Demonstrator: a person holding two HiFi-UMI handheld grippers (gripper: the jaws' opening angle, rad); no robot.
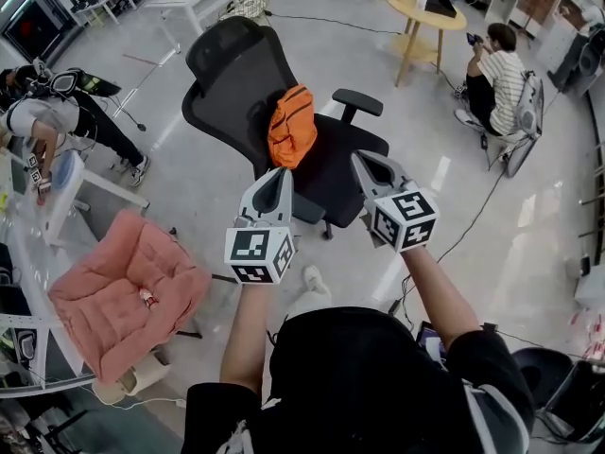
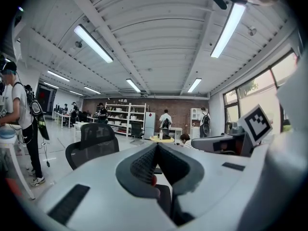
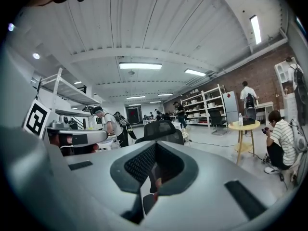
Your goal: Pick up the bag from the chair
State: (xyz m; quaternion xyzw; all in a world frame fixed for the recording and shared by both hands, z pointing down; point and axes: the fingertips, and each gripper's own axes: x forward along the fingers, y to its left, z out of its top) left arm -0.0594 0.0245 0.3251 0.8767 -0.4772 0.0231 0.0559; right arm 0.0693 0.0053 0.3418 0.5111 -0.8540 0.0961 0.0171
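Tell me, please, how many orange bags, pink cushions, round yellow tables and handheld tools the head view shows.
Orange bag: 1
Pink cushion: 1
Round yellow table: 1
Tools: 2, left tool and right tool
Total: 5

Orange bag (image 1: 291, 126) on black chair (image 1: 227, 74); chair on floor (image 1: 529, 206)

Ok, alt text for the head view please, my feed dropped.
An orange bag sits on a black office chair, against its backrest. The left hand-held gripper and right hand-held gripper point toward it, both shut and empty, short of the bag.
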